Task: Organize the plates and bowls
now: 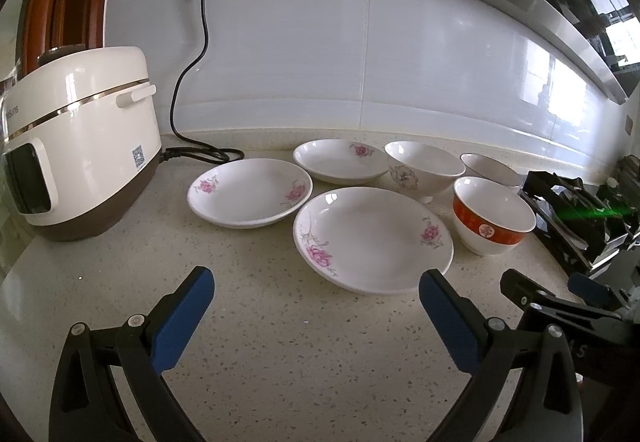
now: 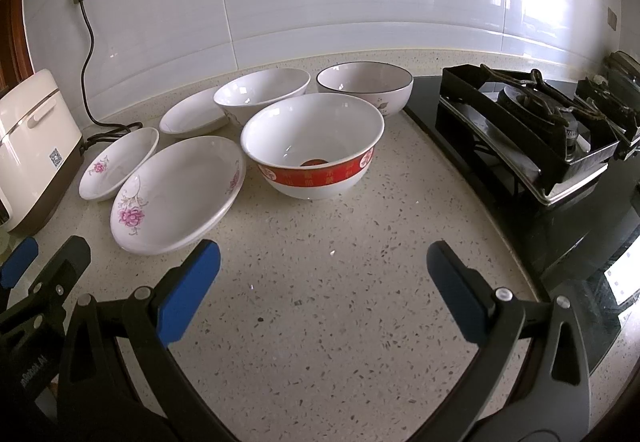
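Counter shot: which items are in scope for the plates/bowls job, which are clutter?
In scope: three floral plates, red-banded bowl, floral bowl, dark-rimmed bowl.
Clutter: rice cooker, power cord, gas stove.

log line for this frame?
stage: pre-grasp | left gripper: open, empty | right gripper: open, empty | plates, bowls: unstacked on counter

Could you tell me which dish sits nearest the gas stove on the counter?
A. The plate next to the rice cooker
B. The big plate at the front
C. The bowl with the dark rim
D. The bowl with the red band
C: in the right wrist view the bowl with the dark rim stands right at the edge of the gas stove, while the bowl with the red band sits further out on the counter.
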Available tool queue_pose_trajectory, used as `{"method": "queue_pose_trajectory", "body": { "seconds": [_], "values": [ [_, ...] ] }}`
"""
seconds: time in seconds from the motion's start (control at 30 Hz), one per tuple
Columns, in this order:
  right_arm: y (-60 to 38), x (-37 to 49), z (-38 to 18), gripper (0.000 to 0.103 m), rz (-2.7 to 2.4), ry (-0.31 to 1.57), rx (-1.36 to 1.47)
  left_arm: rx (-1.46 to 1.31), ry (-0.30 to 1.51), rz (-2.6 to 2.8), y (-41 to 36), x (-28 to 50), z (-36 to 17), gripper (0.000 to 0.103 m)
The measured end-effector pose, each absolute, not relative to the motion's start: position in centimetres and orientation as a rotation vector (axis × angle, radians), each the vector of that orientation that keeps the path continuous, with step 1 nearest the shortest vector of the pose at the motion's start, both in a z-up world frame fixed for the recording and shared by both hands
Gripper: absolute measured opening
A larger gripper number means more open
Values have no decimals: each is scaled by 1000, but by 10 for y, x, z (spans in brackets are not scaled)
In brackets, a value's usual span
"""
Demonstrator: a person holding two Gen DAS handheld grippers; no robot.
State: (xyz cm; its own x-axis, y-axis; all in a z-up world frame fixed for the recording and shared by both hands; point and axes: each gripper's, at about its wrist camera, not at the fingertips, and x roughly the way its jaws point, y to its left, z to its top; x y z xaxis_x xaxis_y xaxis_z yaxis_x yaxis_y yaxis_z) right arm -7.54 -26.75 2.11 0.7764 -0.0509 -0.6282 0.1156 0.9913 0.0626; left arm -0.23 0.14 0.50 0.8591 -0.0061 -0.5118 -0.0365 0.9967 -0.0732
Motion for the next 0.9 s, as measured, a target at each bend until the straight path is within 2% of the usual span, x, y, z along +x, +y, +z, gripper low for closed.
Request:
{"method": "queue_pose_trajectory", "body": {
  "seconds": [0.9],
  "values": [
    [-268,-76,19,103,-88,687,109,-59,527,26,1,-5,4,103]
  ]
}}
